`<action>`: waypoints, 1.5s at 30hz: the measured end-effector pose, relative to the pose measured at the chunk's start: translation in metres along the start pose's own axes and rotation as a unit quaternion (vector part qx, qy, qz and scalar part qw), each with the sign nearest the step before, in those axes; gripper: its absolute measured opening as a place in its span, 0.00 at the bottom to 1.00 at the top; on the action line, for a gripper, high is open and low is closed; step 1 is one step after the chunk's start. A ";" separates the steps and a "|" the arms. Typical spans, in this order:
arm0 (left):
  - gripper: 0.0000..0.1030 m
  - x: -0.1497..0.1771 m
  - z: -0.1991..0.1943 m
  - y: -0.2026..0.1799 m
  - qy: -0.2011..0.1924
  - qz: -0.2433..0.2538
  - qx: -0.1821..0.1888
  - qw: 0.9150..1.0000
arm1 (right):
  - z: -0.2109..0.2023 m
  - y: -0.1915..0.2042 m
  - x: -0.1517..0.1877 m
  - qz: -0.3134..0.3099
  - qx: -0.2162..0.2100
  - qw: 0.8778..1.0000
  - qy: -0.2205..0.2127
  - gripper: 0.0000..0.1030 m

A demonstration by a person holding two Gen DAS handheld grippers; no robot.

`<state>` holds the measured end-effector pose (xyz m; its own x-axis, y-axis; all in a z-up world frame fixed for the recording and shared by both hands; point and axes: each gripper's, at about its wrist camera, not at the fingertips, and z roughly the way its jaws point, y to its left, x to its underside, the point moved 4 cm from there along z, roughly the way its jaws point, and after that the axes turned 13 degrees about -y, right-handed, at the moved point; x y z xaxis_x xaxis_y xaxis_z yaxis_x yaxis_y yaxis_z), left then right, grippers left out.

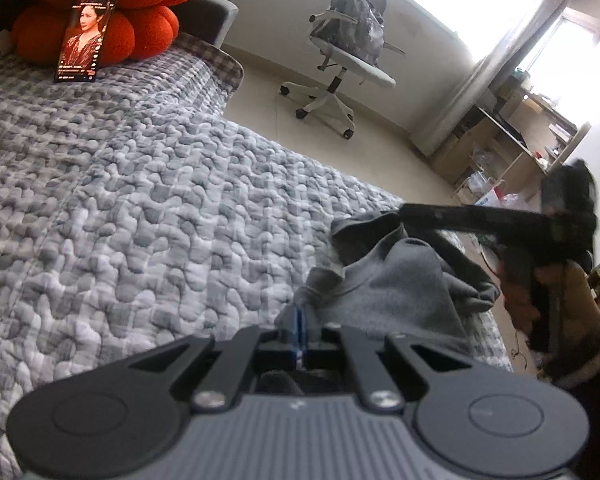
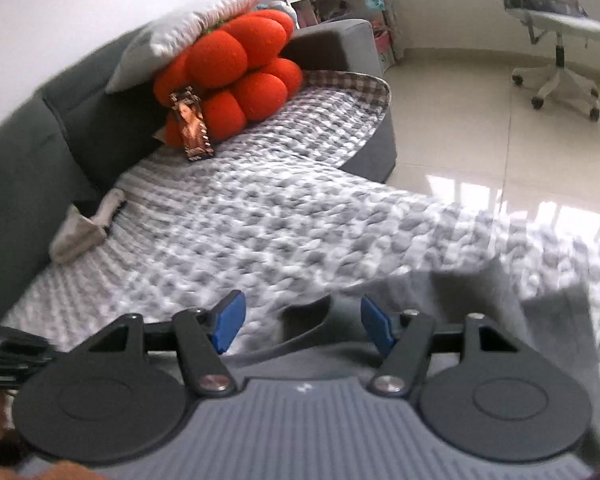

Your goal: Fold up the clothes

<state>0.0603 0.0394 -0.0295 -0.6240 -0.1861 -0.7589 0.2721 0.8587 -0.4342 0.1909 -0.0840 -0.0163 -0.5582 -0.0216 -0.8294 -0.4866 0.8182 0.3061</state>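
The left gripper (image 1: 300,336) is closed, its blue pads clamped on an edge of the grey garment (image 1: 404,280). The garment lies bunched at the near right of the quilted bed cover (image 1: 140,184). The right gripper (image 2: 302,320) is wide open above the garment's collar area (image 2: 312,320), holding nothing. A phone (image 1: 85,36) leans against the orange cushion (image 1: 112,4) at the far left.

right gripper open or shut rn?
Open. In the right wrist view the right gripper has its blue pads set wide apart, with nothing between them; the grey garment lies just ahead.
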 end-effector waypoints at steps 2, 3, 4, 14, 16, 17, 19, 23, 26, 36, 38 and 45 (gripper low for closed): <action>0.01 0.002 0.002 -0.001 0.002 0.007 -0.003 1.000 | 0.008 -0.008 -0.003 -0.014 0.010 1.000 0.001 0.66; 0.01 0.003 0.003 -0.001 0.003 0.010 -0.004 1.000 | 0.012 -0.012 -0.004 -0.019 0.016 1.000 0.002 0.66; 0.01 0.004 0.004 -0.001 0.005 0.013 -0.005 1.000 | 0.017 -0.016 -0.006 -0.025 0.021 0.999 0.002 0.66; 0.02 0.008 0.010 0.005 0.014 0.016 -0.019 1.000 | 0.049 -0.033 0.007 -0.171 0.027 0.982 0.072 0.61; 0.02 0.008 0.012 0.006 0.014 0.017 -0.021 1.000 | 0.054 -0.034 0.013 -0.186 0.020 0.978 0.089 0.61; 0.01 0.008 0.012 0.006 0.014 0.017 -0.022 0.999 | 0.058 -0.032 0.018 -0.194 0.020 0.976 0.096 0.61; 0.01 0.008 0.014 0.008 0.014 0.018 -0.027 0.999 | 0.060 -0.030 0.022 -0.198 0.021 0.977 0.082 0.60; 0.01 0.003 0.012 0.015 -0.001 0.025 -0.051 0.998 | 0.058 -0.035 0.022 -0.167 0.040 0.983 0.063 0.36; 0.01 -0.005 0.010 0.023 -0.015 0.041 -0.074 0.996 | 0.052 -0.041 0.017 -0.136 0.053 0.988 0.048 0.10; 0.01 -0.060 0.025 0.060 -0.048 0.110 -0.145 0.982 | 0.024 -0.034 0.006 -0.102 0.112 0.987 -0.047 0.07; 0.01 -0.073 0.040 0.064 -0.052 0.122 -0.156 0.979 | 0.023 -0.033 0.003 -0.105 0.128 0.984 -0.061 0.07; 0.01 -0.105 0.095 0.066 -0.066 0.151 -0.168 0.972 | 0.022 -0.034 -0.005 -0.110 0.178 0.972 -0.104 0.06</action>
<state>0.2133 0.0707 -0.0241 -0.4472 0.0580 -0.8925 0.1595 0.9871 -0.0157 0.2247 -0.0995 -0.0331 -0.3020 -0.1322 -0.9441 -0.2944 0.9549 -0.0395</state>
